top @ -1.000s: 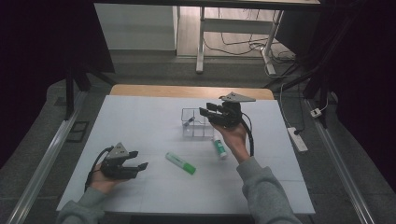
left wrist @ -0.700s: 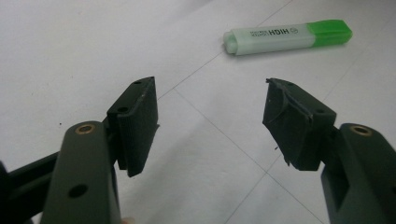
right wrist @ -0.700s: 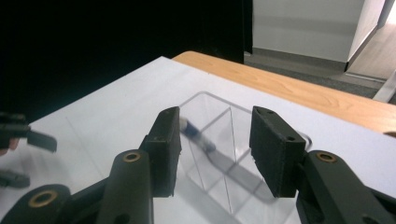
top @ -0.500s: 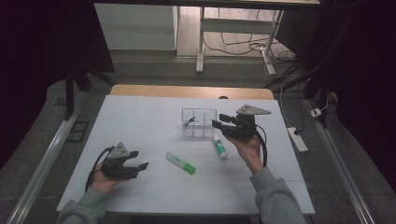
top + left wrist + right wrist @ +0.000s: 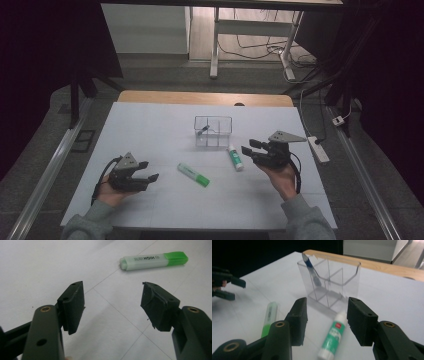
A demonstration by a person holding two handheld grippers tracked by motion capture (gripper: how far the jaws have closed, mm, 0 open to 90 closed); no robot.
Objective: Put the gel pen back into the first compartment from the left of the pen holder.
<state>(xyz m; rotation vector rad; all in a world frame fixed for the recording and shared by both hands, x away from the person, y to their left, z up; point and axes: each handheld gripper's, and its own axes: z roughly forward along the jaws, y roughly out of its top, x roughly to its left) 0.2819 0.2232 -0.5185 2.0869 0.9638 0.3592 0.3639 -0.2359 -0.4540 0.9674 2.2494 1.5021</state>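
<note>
Black right gripper [image 5: 325,320] just opening, empty — glue stick [image 5: 333,336] below

High view: fixed above the near edge, facing forward and down over the whole white worktop [image 5: 150,125].
Left gripper view: low and close, facing right toward the green highlighter [image 5: 153,260].
Right gripper view: low, facing left and far toward the clear organizer [image 5: 329,282].
Shared: highlighter, organizer, glue stick [image 5: 333,336].
</note>
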